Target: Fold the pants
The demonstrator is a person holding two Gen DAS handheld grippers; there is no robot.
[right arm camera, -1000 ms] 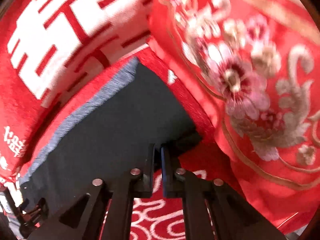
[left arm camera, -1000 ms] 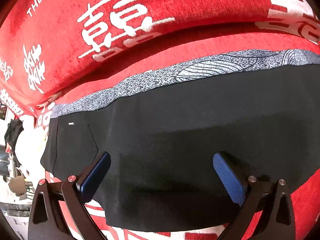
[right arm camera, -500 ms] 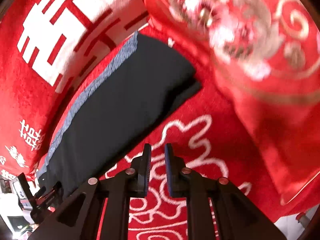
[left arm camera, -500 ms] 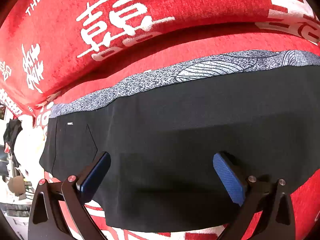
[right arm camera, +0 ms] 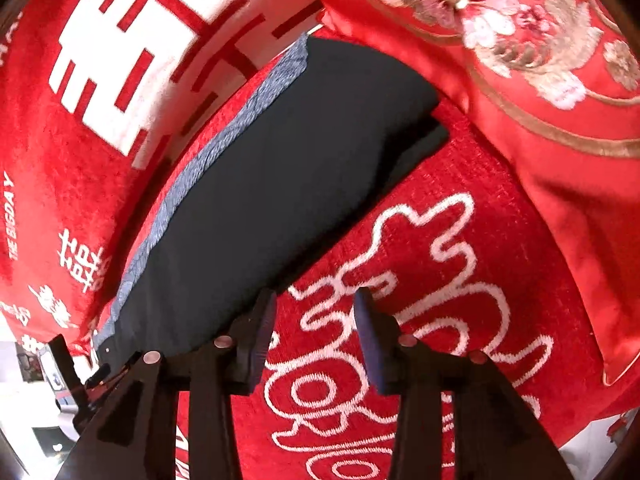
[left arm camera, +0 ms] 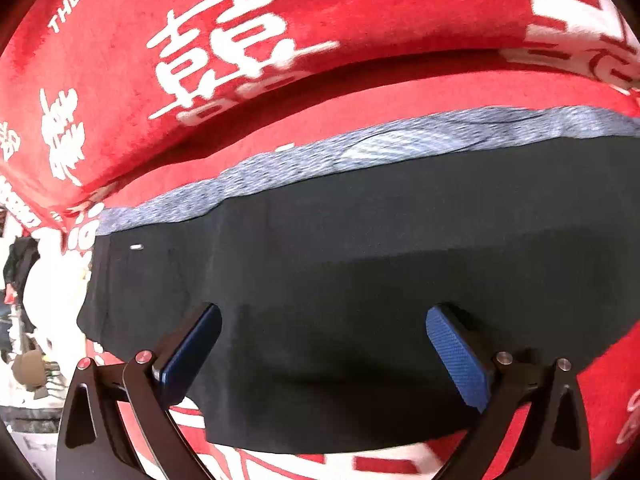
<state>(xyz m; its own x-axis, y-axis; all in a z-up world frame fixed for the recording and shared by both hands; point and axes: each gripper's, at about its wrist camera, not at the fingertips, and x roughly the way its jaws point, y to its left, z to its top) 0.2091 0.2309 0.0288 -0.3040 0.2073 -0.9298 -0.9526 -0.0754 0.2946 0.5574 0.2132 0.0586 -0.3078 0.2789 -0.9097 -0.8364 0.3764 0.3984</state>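
Black pants [left arm camera: 360, 264] with a grey patterned band [left arm camera: 360, 148] along the far edge lie flat and folded on a red cover. My left gripper [left arm camera: 320, 344] hovers over them with its blue pads [left arm camera: 456, 356] wide apart, open, nothing between them. In the right wrist view the pants [right arm camera: 280, 168] stretch from upper centre to lower left. My right gripper [right arm camera: 314, 336] is beside their near edge over the red cover [right arm camera: 420, 280], its jaws opening with nothing between them.
A red cushion with white characters [left arm camera: 224, 48] rises behind the pants. A red embroidered pillow with flowers [right arm camera: 520, 40] lies at the right end of the pants. The left gripper's black frame [right arm camera: 76, 376] shows at the far lower left.
The right gripper let go of the pants' end, drew back off them onto the red cover, and its jaws parted. The left gripper stayed in place.
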